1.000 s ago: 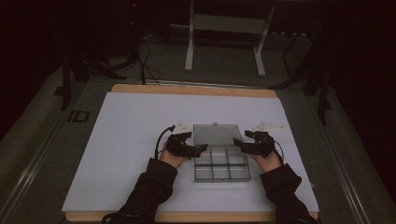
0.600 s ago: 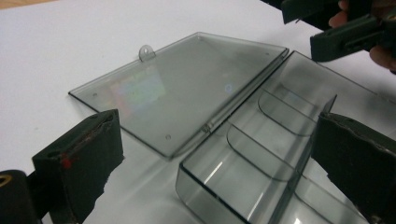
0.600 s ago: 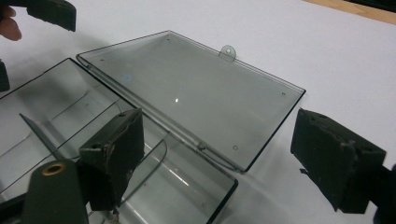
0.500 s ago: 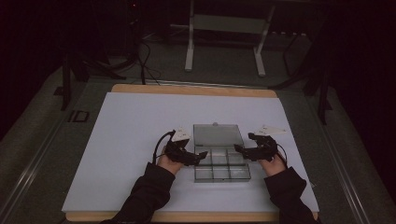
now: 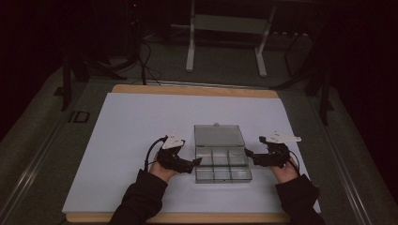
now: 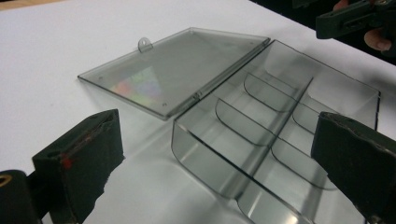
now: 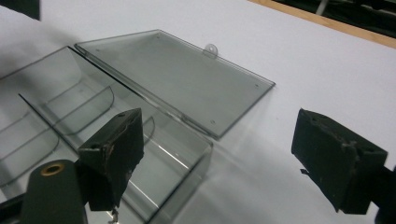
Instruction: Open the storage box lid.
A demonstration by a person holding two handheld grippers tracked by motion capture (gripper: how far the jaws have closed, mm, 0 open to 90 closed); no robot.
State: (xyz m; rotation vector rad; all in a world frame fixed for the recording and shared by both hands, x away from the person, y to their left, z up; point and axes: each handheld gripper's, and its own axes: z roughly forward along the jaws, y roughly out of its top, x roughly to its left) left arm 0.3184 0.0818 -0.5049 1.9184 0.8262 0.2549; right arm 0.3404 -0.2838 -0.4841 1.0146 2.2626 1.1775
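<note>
Left gripper (image 5: 198, 162) spread wide beside open clear box (image 5: 221, 165), right gripper (image 5: 247, 153) likewise, both holding nothing

This looks like a lab or a recording room set up for data capture, not a home. The bench (image 5: 141, 122) is a wooden board covered with a plain white sheet (image 5: 122, 154), laid out as a bare work surface. It stands on a grey-green carpeted floor (image 5: 37, 140) in a dark room where the light falls mostly on the bench. Behind it stands a pale metal stand (image 5: 225, 42) with two legs and a crossbar, dark equipment frames (image 5: 70, 79) rise at the sides, and black cables (image 5: 145, 56) trail across the floor.
</note>
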